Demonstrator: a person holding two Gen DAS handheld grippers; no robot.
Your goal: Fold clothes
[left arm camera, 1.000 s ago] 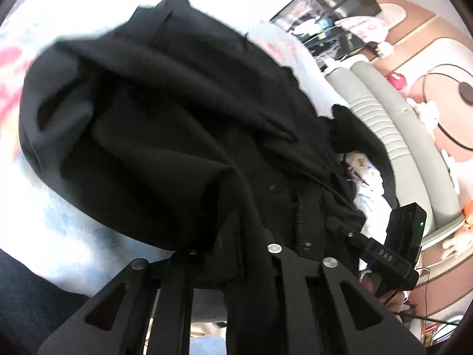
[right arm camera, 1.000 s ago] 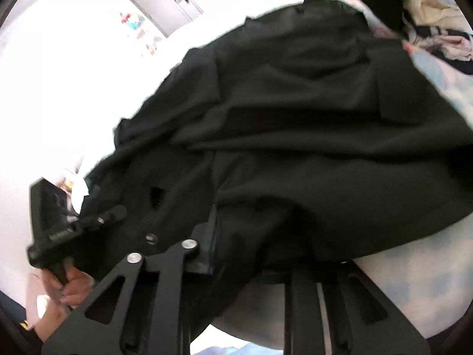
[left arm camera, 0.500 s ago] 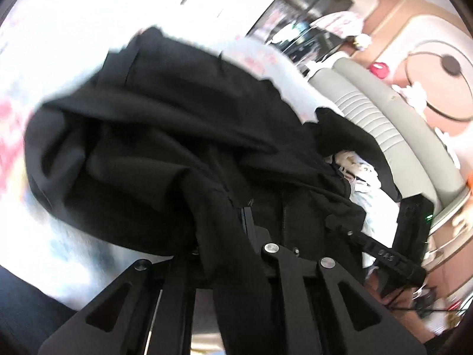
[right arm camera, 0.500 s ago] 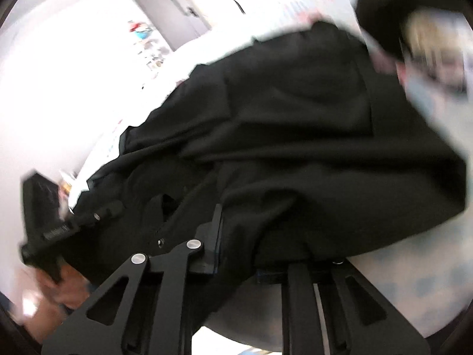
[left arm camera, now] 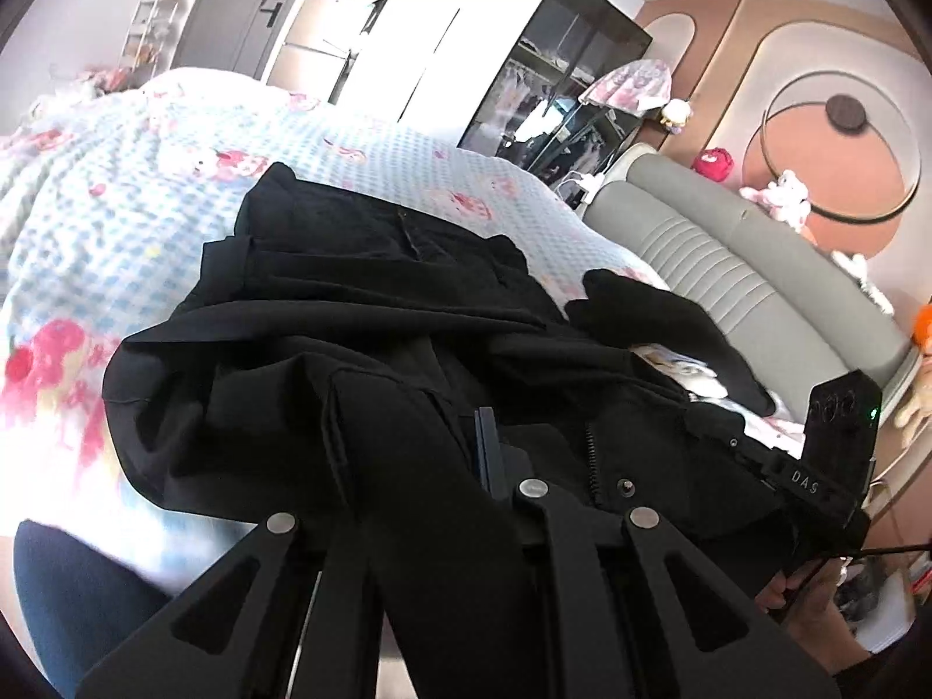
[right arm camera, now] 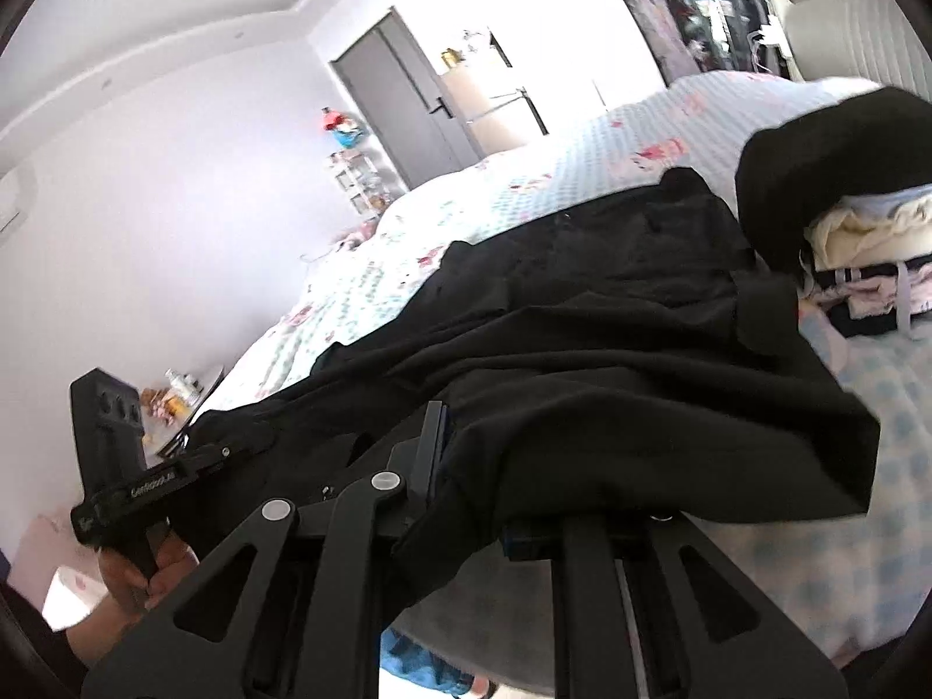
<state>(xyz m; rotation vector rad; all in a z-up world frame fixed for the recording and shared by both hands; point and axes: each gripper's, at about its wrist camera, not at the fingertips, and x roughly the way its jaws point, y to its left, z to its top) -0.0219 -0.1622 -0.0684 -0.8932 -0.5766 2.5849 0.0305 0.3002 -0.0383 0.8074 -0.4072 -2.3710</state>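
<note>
Jaws both clamp black garment [left arm camera: 361,314]; folded stack [right arm camera: 862,268] shows only in right view.

hidden: left gripper [left arm camera: 460,466] fingers under black garment [left arm camera: 349,314] | cut off: folded pile [right arm camera: 862,268] at right edge

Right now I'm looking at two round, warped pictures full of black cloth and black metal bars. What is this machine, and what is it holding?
There is no robot. A person holds a hand-operated two-finger gripper in each hand, each carrying a wide-angle camera looking along its fingers. One picture comes from the left gripper, the other from the right gripper; each also shows the other at its edge. Both are shut on a black garment, gripping its near edge. The rest lies on a bed with a blue checked cover. Beside it sits a pile of folded clothes.
</note>
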